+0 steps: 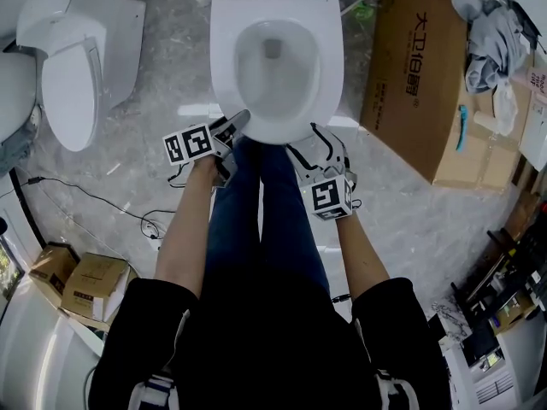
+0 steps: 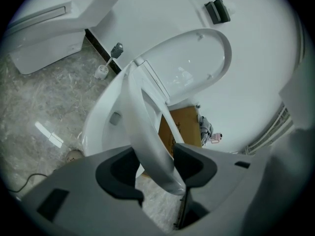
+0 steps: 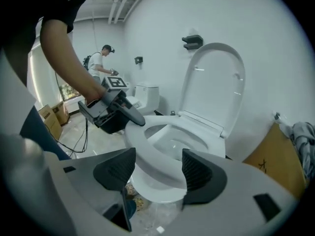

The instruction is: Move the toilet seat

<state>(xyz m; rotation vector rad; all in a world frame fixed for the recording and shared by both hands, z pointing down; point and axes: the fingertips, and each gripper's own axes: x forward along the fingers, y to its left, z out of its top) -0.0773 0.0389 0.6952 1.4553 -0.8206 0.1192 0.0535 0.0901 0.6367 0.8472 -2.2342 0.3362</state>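
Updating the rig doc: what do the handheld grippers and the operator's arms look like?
Both the left gripper and right gripper have matte grey bodies with black ribbed fingers. Each carries a white cube with black square markers. The person wears a black short-sleeved top and blue jeans.

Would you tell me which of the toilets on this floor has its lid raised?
The middle toilet, directly before the person; the left toilet has its lid shut.
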